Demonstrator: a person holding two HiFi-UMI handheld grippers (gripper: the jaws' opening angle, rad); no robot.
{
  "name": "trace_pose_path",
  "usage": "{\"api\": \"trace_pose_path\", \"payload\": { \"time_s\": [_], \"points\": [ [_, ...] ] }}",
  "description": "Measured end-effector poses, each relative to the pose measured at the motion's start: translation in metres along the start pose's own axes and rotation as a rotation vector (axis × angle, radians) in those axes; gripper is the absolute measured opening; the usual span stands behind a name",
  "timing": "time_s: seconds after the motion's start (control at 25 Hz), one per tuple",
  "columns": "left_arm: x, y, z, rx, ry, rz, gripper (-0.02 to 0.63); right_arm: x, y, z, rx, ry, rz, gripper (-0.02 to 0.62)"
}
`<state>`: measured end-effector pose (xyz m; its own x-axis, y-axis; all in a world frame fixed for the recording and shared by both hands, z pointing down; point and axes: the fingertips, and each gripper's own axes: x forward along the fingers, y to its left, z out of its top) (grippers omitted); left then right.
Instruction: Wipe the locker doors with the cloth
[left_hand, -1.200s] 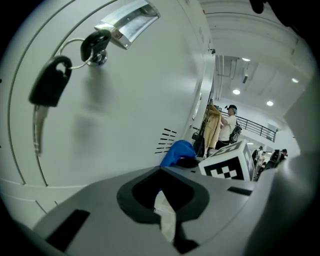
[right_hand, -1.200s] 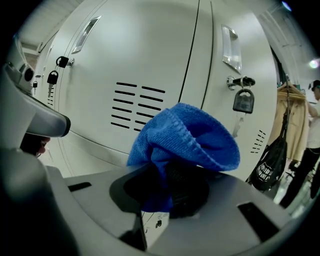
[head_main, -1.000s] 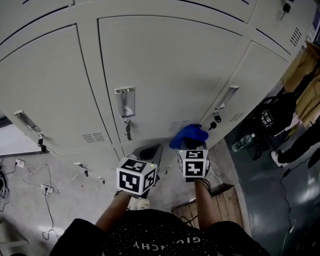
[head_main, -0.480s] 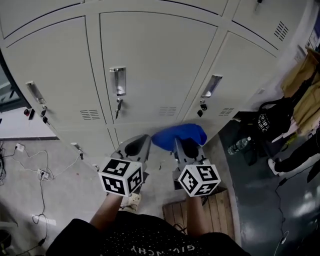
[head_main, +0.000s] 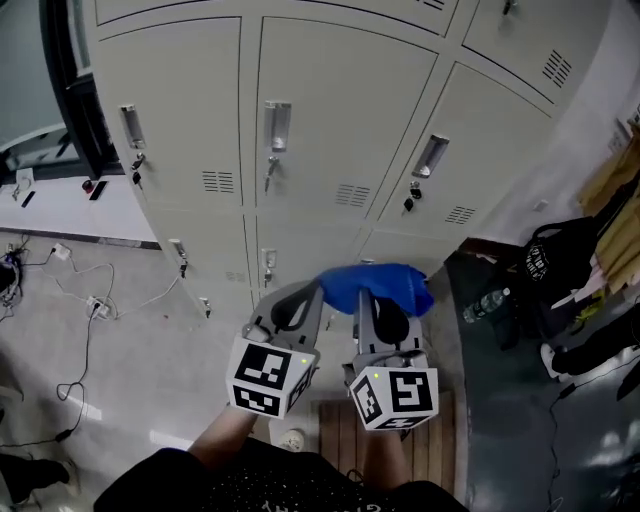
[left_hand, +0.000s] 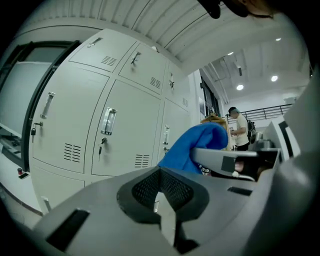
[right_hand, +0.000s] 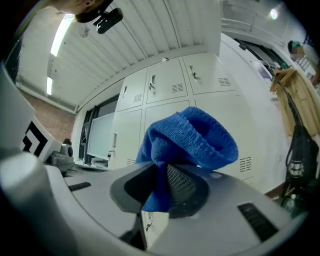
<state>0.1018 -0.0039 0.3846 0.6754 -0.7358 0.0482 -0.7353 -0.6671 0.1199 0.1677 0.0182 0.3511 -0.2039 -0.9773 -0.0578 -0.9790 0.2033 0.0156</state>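
Pale grey locker doors (head_main: 330, 110) with metal handles fill the upper head view. My right gripper (head_main: 388, 312) is shut on a blue cloth (head_main: 375, 288), which bunches over its jaws, held low in front of the lockers and apart from the doors. In the right gripper view the cloth (right_hand: 187, 135) hangs pinched in the right gripper (right_hand: 162, 187), with the lockers (right_hand: 165, 115) behind. My left gripper (head_main: 296, 305) sits just left of it. In the left gripper view the left gripper (left_hand: 161, 187) has its jaws together on nothing, with the cloth (left_hand: 192, 145) to its right.
A black bag (head_main: 555, 265) and a water bottle (head_main: 483, 303) lie on the floor at the right. A wooden pallet (head_main: 440, 440) is under my arms. Cables and a power strip (head_main: 95, 305) trail at the left. A person (left_hand: 240, 127) stands far off.
Both grippers and the cloth have drawn back and down from the locker doors. The view has swung, so more lockers and floor show at the left.
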Motion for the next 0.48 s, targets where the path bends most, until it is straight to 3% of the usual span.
{"api": "trace_pose_path", "payload": {
  "time_s": [0.48],
  "points": [
    [-0.048, -0.021, 0.002, 0.057, -0.009, 0.057, 0.011, -0.039, 0.016, -0.005, 0.004, 0.048, -0.01, 0.062]
  ]
}}
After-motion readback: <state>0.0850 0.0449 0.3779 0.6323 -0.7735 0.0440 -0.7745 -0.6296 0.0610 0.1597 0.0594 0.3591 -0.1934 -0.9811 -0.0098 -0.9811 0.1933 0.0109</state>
